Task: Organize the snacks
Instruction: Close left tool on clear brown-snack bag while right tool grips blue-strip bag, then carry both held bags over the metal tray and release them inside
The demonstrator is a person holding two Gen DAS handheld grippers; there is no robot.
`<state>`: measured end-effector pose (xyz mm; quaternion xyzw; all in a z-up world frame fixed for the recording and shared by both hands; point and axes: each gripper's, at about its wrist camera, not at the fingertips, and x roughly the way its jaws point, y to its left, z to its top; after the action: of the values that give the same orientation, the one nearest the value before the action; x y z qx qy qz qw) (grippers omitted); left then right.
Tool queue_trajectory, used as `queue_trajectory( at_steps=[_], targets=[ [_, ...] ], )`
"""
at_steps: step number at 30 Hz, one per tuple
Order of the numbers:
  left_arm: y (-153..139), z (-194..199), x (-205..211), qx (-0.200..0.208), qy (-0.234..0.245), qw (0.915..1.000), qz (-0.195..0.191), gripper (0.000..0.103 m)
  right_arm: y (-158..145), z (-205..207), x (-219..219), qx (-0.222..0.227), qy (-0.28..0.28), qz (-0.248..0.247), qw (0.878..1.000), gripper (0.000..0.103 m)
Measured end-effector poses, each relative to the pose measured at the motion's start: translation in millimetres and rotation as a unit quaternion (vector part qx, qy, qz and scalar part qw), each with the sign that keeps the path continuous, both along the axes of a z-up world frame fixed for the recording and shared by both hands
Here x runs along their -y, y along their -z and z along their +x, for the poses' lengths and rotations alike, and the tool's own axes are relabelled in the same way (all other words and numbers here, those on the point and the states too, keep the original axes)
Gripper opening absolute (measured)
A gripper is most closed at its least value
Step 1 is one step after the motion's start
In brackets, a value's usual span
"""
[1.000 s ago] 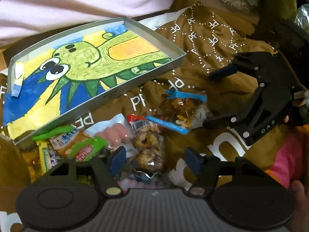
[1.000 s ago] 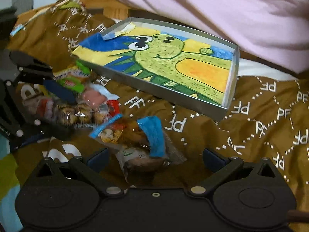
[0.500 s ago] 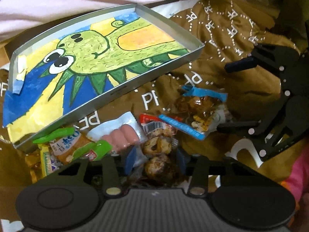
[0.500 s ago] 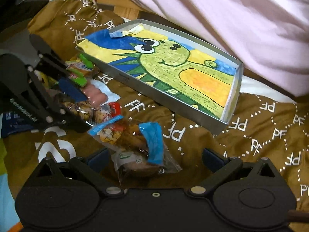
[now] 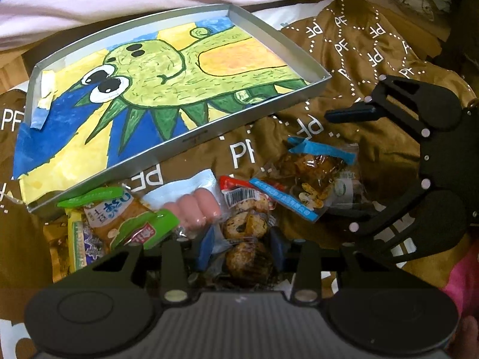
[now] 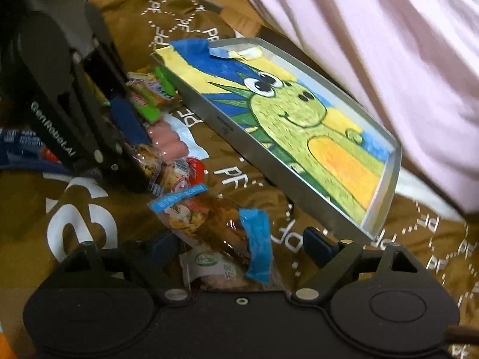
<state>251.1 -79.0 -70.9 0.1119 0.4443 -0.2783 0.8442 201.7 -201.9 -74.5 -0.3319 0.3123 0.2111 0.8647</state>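
A silver tray [image 5: 194,137] [image 6: 239,137] with a green dinosaur drawing lies on a brown cloth. Below it, loose snack packets are heaped. My left gripper [image 5: 241,248] [image 6: 140,152] is closing, its blue pads pressing both sides of a clear packet of brown round snacks [image 5: 245,230] [image 6: 167,173]. My right gripper [image 6: 239,245] [image 5: 347,161] straddles a clear packet sealed with blue tape [image 6: 221,227] [image 5: 314,173]. Its jaws are closing, and the right pad stands apart from the packet.
A pink sausage packet [image 5: 194,209] [image 6: 167,143] and green-labelled packets [image 5: 119,212] [image 6: 149,101] lie to the left of the held one, against the tray's near rim. Pale pink fabric [image 6: 374,45] rises behind the tray. The cloth [image 5: 359,51] is rumpled.
The left jaws have closed in from wide apart onto the brown round snacks. The right gripper has rolled, moved in over the blue-taped packet, and its jaws have narrowed a little.
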Motion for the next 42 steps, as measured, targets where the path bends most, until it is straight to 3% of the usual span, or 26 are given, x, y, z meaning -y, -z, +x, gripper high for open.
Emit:
queue_trajectory(
  at_steps=[5,14,16,22,25,33,37,39,42],
  targets=[
    [-0.5,-4.3,0.7,0.007,-0.008,0.9999,0.000,0.043,2.9,0.8,-3.0,-0.020,-0.012,0.001,1.000,0.059],
    [-5.8,-8.6,-6.1,-0.007,-0.043,0.9988,-0.025,0.041,-7.2,2.5,4.3,-0.026,0.015,0.045,0.999,0.029],
    [-6.8,-9.6,-8.1,-0.008,-0.052,0.9981,-0.032,0.041,-8.4,1.5,4.6,-0.017,0.018,0.047,0.999,0.024],
    [-10.4,-11.3,-20.5,-0.020,-0.088,0.9939,-0.063,0.040,-13.9,2.8,8.8,-0.013,0.030,0.068,0.997,0.022],
    [-17.4,-13.9,-29.8,-0.018,-0.113,0.9903,-0.079,0.040,-23.6,5.0,14.8,-0.023,0.047,0.109,0.993,0.021],
    [-58.1,-21.2,-52.5,0.027,-0.163,0.9777,-0.129,0.040,-57.8,8.1,39.1,-0.067,0.086,0.283,0.953,0.021],
    [-80.0,-22.7,-60.1,0.062,-0.177,0.9714,-0.145,0.040,-71.5,6.7,45.5,-0.097,0.090,0.368,0.920,0.021],
    [-88.9,-22.9,-63.6,0.077,-0.184,0.9674,-0.156,0.040,-79.0,3.8,44.7,-0.102,0.084,0.400,0.907,0.021],
    [-97.1,-21.8,-68.0,0.087,-0.190,0.9639,-0.165,0.040,-86.3,-0.6,39.3,-0.102,0.069,0.421,0.899,0.021]
  ],
)
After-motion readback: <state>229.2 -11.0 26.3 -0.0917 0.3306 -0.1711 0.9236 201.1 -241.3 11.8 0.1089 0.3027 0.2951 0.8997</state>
